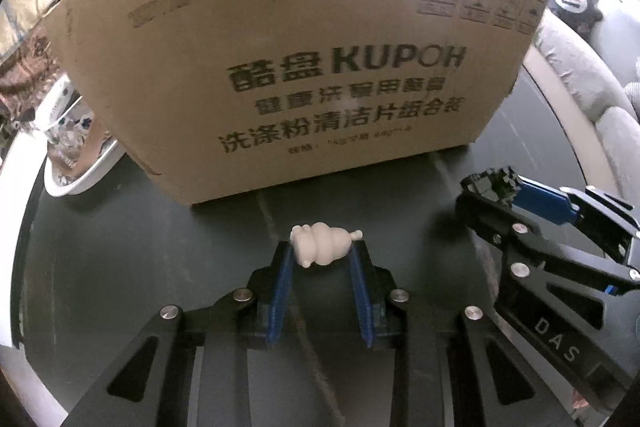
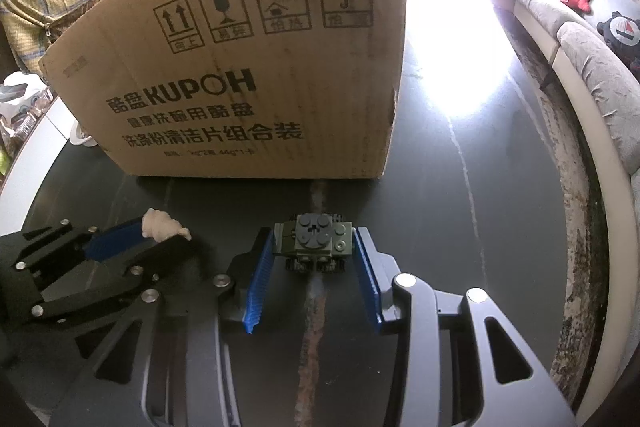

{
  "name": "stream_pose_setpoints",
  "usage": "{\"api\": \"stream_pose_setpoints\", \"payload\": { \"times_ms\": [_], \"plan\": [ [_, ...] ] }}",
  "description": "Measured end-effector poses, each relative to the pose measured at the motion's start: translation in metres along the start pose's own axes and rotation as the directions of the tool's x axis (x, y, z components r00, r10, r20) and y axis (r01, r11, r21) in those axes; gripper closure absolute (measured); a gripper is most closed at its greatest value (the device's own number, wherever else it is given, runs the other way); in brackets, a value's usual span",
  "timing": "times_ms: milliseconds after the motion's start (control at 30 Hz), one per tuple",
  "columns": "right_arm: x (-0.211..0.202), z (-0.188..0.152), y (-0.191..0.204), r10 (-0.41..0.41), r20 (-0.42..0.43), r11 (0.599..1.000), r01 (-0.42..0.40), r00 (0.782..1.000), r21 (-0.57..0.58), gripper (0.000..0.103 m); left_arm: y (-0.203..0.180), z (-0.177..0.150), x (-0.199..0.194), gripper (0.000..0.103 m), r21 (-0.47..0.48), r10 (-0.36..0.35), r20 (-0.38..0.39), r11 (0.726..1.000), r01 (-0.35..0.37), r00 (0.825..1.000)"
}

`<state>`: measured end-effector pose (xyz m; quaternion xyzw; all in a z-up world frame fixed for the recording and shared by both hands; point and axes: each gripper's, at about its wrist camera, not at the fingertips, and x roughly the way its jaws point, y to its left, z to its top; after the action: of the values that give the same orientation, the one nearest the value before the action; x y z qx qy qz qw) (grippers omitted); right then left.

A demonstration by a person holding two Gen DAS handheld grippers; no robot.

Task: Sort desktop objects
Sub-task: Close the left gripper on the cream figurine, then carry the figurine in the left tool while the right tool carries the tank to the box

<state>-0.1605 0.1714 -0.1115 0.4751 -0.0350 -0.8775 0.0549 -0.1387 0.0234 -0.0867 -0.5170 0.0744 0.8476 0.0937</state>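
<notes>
My left gripper [image 1: 322, 251] is shut on a small cream figurine [image 1: 320, 245], held sideways between the blue fingertips just above the dark table. The same figurine [image 2: 162, 229] shows at the left of the right wrist view, at the tip of the left gripper [image 2: 158, 233]. My right gripper [image 2: 314, 245] is shut on a grey-green brick-built toy vehicle [image 2: 316, 237], studs facing up. In the left wrist view the right gripper [image 1: 490, 185] sits at the right, with the dark toy vehicle [image 1: 492, 183] at its tips. A tall cardboard box [image 1: 304, 67] stands right behind both grippers.
The cardboard box [image 2: 256, 67] has printed text and handling symbols, and its top is out of view. A white bowl [image 1: 76, 163] with clutter sits left of the box. The dark round table [image 2: 460, 207] has a pale rim. A grey sofa [image 2: 592, 39] with plush toys lies to the right.
</notes>
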Motion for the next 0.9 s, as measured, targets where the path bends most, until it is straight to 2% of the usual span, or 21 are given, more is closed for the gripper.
{"api": "stream_pose_setpoints", "payload": {
  "times_ms": [267,500,633,800,900],
  "plan": [
    [-0.005,0.000,0.001,-0.002,0.002,1.000,0.002,1.000,-0.003,0.066,0.015,0.003,0.006,0.076,-0.009,0.008,0.007,1.000,-0.007,1.000],
    [-0.016,0.000,0.005,-0.007,0.017,1.000,0.008,1.000,-0.007,0.066,0.022,0.001,0.007,0.076,-0.047,-0.023,0.048,0.999,0.025,0.999],
    [-0.024,0.000,0.008,-0.011,0.030,1.000,0.011,0.999,-0.010,0.066,0.032,-0.001,0.006,0.076,-0.059,-0.039,0.033,0.997,0.041,0.999],
    [-0.035,0.000,0.013,-0.015,0.047,1.000,0.016,0.999,-0.014,0.066,0.031,-0.001,0.000,0.076,-0.055,-0.032,0.049,0.998,0.035,0.998],
    [-0.044,-0.001,0.016,-0.018,0.058,1.000,0.019,0.998,-0.015,0.066,0.020,-0.015,-0.005,0.076,-0.055,-0.030,0.062,0.998,0.033,0.998]
  ]
}}
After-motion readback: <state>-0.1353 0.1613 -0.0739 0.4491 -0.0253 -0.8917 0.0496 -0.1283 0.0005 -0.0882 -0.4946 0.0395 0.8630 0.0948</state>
